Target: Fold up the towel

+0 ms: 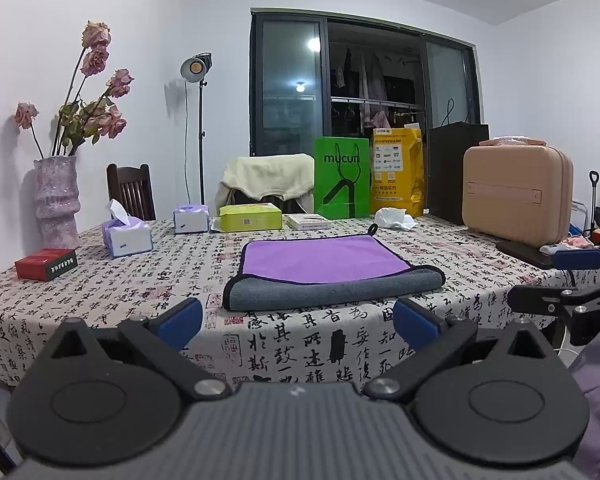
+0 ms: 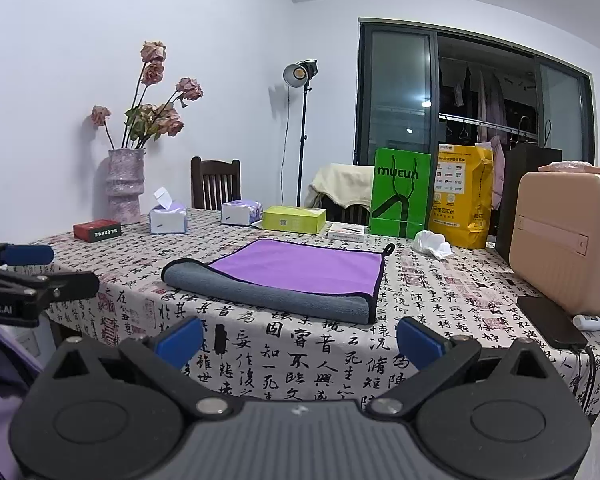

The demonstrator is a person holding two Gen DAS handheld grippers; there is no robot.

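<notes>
A purple towel with a grey underside lies on the table, its near edge rolled over so the grey side shows. It also shows in the right wrist view. My left gripper is open and empty, held back from the towel over the table's front edge. My right gripper is open and empty, also short of the towel. The right gripper shows at the right edge of the left wrist view; the left gripper shows at the left edge of the right wrist view.
A vase of dried roses, a red box, two tissue packs, a yellow-green box, green and yellow bags, crumpled tissue, a tan case and a phone ring the towel.
</notes>
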